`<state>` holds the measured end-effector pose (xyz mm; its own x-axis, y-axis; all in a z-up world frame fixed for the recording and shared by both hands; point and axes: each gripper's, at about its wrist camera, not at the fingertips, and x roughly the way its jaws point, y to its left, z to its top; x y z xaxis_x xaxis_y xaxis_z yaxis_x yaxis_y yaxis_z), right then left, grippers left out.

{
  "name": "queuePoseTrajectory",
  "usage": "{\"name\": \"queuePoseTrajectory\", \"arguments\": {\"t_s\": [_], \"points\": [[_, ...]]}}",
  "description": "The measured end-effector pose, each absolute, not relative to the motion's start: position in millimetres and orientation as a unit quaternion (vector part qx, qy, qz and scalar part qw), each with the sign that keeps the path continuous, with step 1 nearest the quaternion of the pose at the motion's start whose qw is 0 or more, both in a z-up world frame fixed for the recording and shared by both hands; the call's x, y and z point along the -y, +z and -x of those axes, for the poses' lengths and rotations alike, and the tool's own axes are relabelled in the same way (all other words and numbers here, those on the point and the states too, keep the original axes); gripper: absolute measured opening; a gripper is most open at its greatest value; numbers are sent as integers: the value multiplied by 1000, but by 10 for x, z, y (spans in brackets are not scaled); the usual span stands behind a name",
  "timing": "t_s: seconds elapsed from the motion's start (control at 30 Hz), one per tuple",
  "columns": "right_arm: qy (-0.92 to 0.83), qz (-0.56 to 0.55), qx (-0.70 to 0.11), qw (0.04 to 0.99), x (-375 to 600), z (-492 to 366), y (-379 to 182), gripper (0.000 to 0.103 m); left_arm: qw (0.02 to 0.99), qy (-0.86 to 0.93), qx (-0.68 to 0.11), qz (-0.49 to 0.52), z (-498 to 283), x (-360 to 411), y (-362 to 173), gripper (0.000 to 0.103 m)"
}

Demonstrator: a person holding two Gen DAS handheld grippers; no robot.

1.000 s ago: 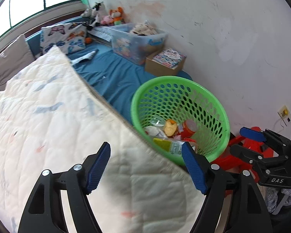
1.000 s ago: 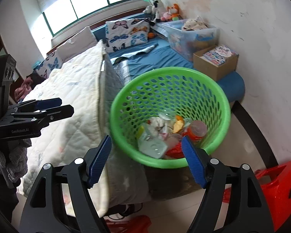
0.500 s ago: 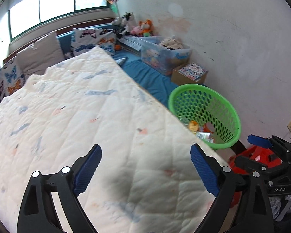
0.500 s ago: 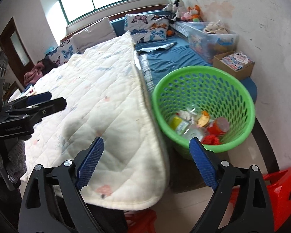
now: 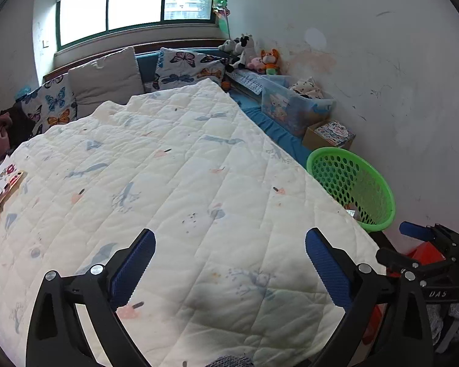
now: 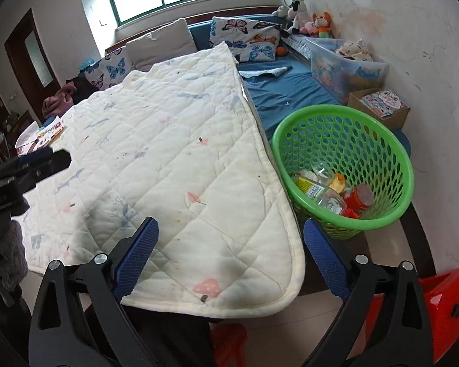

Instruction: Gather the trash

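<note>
A green perforated basket [image 6: 382, 140] stands beside the bed at the right, with trash [image 6: 333, 189] inside: a clear bottle, an orange-lidded jar, wrappers. In the left wrist view the basket [image 5: 370, 180] shows past the quilt's right edge. My left gripper [image 5: 229, 260] is open and empty above the white quilt [image 5: 183, 183]. My right gripper [image 6: 229, 247] is open and empty above the quilt's near corner [image 6: 229, 275], left of the basket. The right gripper also shows at the left wrist view's right edge [image 5: 413, 244].
Butterfly pillows [image 6: 248, 39], plush toys [image 6: 309, 18], a clear storage box [image 6: 345, 64] and a cardboard box [image 6: 382, 104] lie along the wall. A picture book [image 5: 0, 186] lies on the quilt's left side. A red object [image 6: 443, 299] sits on the floor at the right.
Both grippers have drawn back and up from the basket. The views now take in the whole bed, and the basket looks smaller and farther right.
</note>
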<state>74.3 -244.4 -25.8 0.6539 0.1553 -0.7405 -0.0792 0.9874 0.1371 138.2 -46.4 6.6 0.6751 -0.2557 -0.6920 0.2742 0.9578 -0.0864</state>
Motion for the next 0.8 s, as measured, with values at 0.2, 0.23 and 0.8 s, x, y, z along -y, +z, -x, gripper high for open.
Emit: {"name": "queuePoseTrajectory", "arguments": {"t_s": [0.2, 0.23, 0.8], "points": [[62, -47, -397, 914, 2379, -711, -199, 99, 919, -123, -374, 5, -1237, 222, 49, 95], [64, -50, -397, 914, 2370, -709, -202, 98, 920, -120, -373, 10, -1205, 166, 48, 95], [77, -41, -389, 917, 2077, -664, -189, 99, 932, -58, -355, 44, -873, -302, 0, 95]]}}
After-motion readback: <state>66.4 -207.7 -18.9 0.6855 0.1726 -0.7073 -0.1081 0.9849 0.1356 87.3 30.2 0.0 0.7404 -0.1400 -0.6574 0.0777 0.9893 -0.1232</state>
